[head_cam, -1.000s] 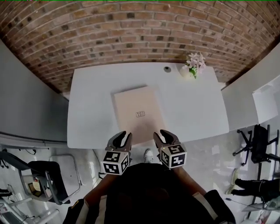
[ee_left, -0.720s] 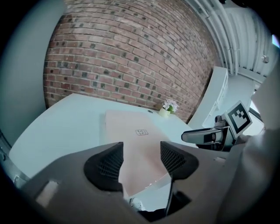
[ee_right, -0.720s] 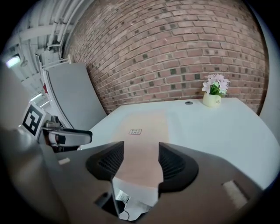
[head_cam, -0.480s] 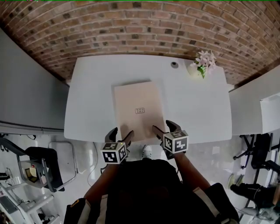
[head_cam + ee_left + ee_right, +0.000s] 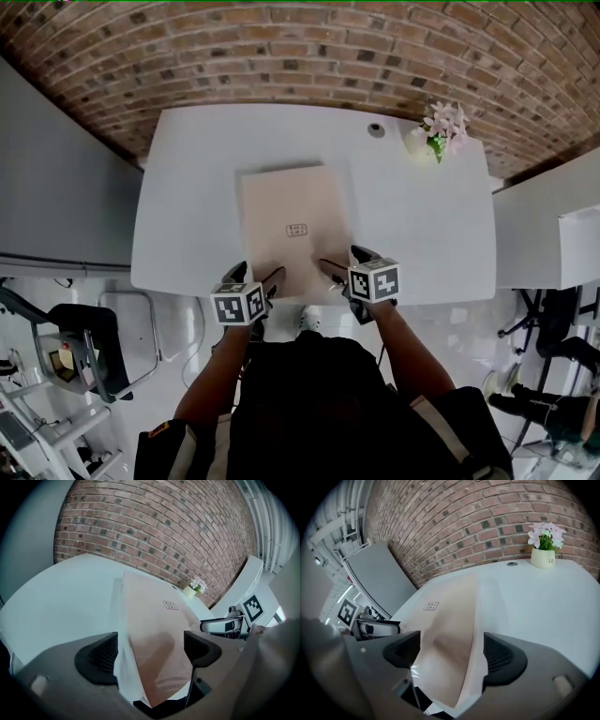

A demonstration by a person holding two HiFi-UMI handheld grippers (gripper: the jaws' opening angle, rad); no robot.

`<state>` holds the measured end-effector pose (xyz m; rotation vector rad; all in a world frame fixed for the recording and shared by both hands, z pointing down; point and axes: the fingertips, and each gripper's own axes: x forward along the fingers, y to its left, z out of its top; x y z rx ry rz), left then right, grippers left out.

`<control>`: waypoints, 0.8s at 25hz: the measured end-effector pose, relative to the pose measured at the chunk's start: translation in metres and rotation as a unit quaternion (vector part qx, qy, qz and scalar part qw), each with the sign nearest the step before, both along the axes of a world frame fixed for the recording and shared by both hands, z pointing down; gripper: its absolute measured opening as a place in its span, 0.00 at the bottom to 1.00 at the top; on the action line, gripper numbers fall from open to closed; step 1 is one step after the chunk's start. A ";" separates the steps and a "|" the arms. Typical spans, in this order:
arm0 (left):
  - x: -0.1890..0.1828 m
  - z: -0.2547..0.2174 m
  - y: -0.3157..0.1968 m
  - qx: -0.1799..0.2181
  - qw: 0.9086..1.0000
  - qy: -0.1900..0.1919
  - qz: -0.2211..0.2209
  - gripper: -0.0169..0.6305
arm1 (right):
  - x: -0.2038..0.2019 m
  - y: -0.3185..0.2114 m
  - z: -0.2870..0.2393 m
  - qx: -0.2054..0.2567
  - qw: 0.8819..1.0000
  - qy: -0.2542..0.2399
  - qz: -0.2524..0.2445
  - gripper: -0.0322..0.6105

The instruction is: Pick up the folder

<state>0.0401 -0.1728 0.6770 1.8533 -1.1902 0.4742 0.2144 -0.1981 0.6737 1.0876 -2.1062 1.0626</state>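
You've lowered your two grippers since a second ago, and both sets of jaws have just been opening wide. The one folder [image 5: 292, 230] lies on the table [image 5: 187, 187], with a near corner between the jaws of the left gripper [image 5: 258, 278] and of the right gripper [image 5: 339, 272], pads clear of it. One flower pot [image 5: 436, 136] stands far beyond.
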 end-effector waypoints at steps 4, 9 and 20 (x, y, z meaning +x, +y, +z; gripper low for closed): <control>0.002 0.008 -0.003 -0.015 1.000 0.005 0.002 0.71 | 0.001 -0.004 0.011 -0.011 1.000 -0.003 -0.003 0.70; 0.007 0.020 -0.001 -0.032 0.999 0.010 0.016 0.71 | 0.001 -0.004 0.018 -0.011 1.000 -0.009 -0.004 0.70; 0.015 0.022 -0.010 -0.021 0.999 0.018 0.017 0.71 | -0.003 -0.002 0.015 -0.010 1.000 -0.017 0.007 0.61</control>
